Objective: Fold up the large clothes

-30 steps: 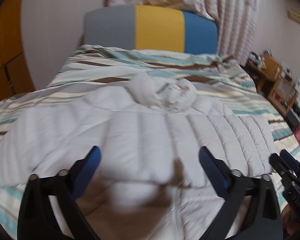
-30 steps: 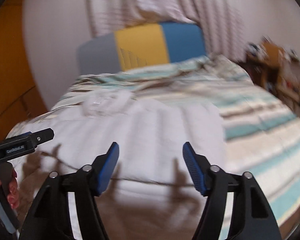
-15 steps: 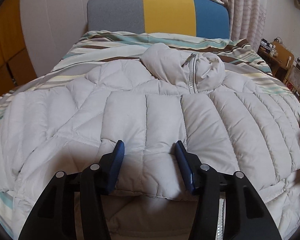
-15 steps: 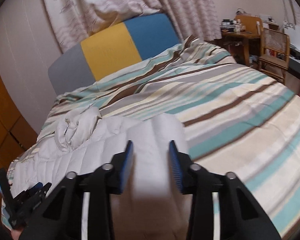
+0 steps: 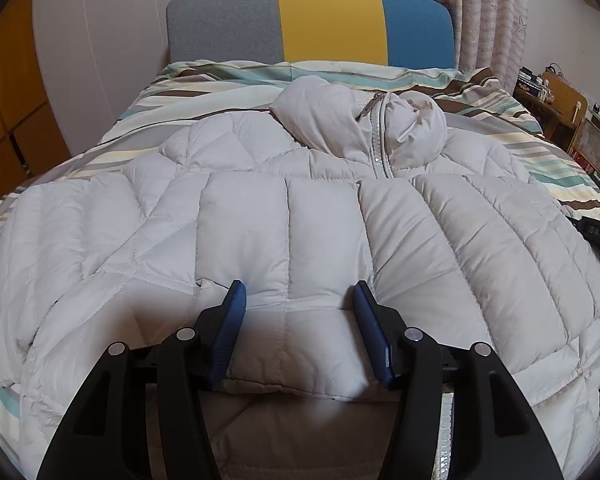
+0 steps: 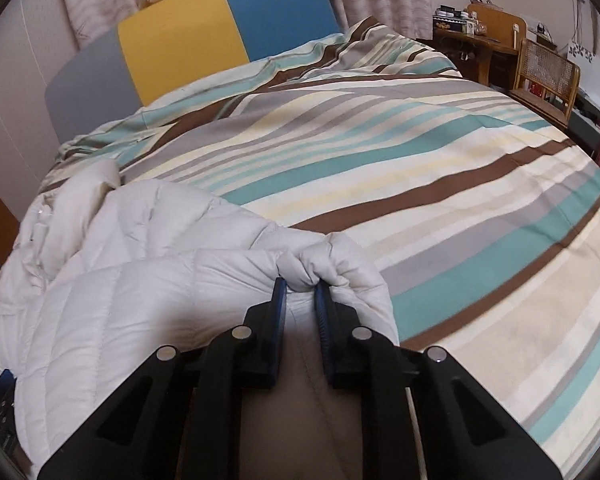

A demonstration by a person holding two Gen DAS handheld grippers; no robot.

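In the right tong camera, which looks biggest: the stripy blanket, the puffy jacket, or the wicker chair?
Largest to smallest, as they look:
1. blanket
2. jacket
3. chair
The chair sits farthest from the camera, so it may look smaller than it really is.

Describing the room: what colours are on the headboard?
Grey, yellow and blue panels on the headboard, clearest in the left wrist view.

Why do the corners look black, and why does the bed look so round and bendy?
Both wrist views use fisheye lenses: black corners are the lens rim. Right wrist view bows the striped bedspread; the right gripper shadows the puffy white quilted jacket. Left wrist view is sharp, with shadow under the left gripper.
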